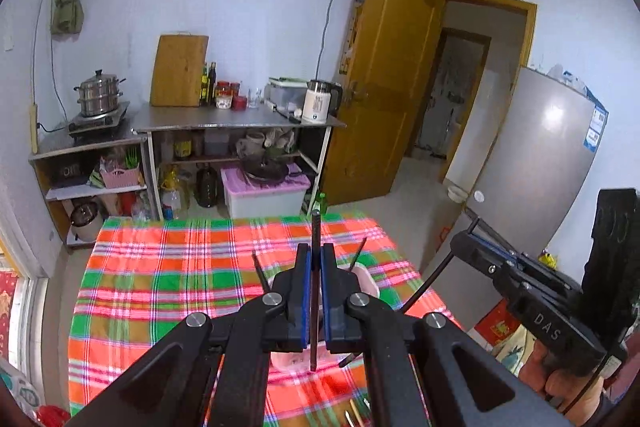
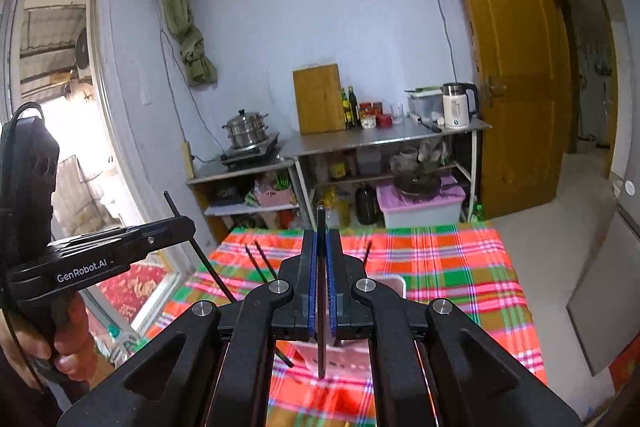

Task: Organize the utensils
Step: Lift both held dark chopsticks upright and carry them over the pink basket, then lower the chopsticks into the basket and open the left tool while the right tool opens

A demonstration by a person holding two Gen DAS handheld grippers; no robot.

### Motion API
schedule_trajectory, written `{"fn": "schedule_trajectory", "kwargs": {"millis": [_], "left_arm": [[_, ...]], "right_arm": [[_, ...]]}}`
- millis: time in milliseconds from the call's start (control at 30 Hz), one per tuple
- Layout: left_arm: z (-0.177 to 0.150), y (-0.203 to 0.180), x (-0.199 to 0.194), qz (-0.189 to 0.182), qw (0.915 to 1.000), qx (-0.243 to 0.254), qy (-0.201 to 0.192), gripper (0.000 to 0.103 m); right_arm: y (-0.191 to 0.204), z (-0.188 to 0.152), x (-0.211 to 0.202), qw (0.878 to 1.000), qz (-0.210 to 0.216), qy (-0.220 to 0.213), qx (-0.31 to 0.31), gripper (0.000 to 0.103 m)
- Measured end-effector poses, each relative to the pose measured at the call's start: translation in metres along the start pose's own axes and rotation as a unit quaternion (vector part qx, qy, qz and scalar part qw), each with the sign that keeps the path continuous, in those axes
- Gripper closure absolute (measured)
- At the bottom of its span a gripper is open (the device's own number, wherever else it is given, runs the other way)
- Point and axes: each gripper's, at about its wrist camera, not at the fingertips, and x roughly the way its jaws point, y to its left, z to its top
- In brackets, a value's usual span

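Note:
My left gripper (image 1: pixel 316 251) is shut on a dark chopstick (image 1: pixel 315 227) held upright above a pink holder (image 1: pixel 366 281) on the plaid tablecloth (image 1: pixel 160 267). Other dark chopsticks (image 1: pixel 260 271) stick out of the holder. My right gripper (image 2: pixel 321 239) is shut on another dark chopstick (image 2: pixel 321 223), upright over the same pink holder (image 2: pixel 390 283). More dark chopsticks (image 2: pixel 264 263) stand in it. The right gripper shows at the right of the left wrist view (image 1: pixel 464 241), the left gripper at the left of the right wrist view (image 2: pixel 188 223), each with its chopstick.
Light wooden chopsticks (image 1: pixel 354 417) lie on the cloth near the bottom edge. Beyond the table stand a steel counter (image 1: pixel 240 119) with kettle, bottles and cutting board, a steamer pot (image 1: pixel 98 95), a fridge (image 1: pixel 540 163) and an open wooden door (image 1: pixel 384 87).

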Motion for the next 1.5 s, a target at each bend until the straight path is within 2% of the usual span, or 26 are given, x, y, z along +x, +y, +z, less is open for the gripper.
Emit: {"fn": "schedule_trajectory", "kwargs": {"millis": [167, 400, 933, 1300, 1500], "left_arm": [[0.017, -0.002, 0.003, -0.001, 0.9999, 0.004, -0.014, 0.099], [0.016, 0.005, 0.026, 0.003, 0.9999, 0.000, -0.010, 0.099], [-0.023, 0.041, 0.087, 0.006, 0.9988, -0.037, 0.031, 0.099], [-0.042, 0.044, 0.099, 0.001, 0.9984, -0.033, 0.046, 0.099], [-0.042, 0.039, 0.094, 0.006, 0.9988, -0.026, 0.040, 0.099]], "right_arm": [[-0.002, 0.015, 0.008, 1.000, 0.000, -0.021, 0.008, 0.099], [-0.007, 0.015, 0.022, 0.999, -0.005, -0.030, 0.014, 0.099], [-0.018, -0.020, 0.066, 1.000, -0.019, 0.010, 0.005, 0.099], [-0.020, -0.036, 0.081, 0.999, -0.010, 0.046, 0.006, 0.099], [-0.020, -0.038, 0.081, 0.999, -0.011, 0.053, 0.002, 0.099]]}}
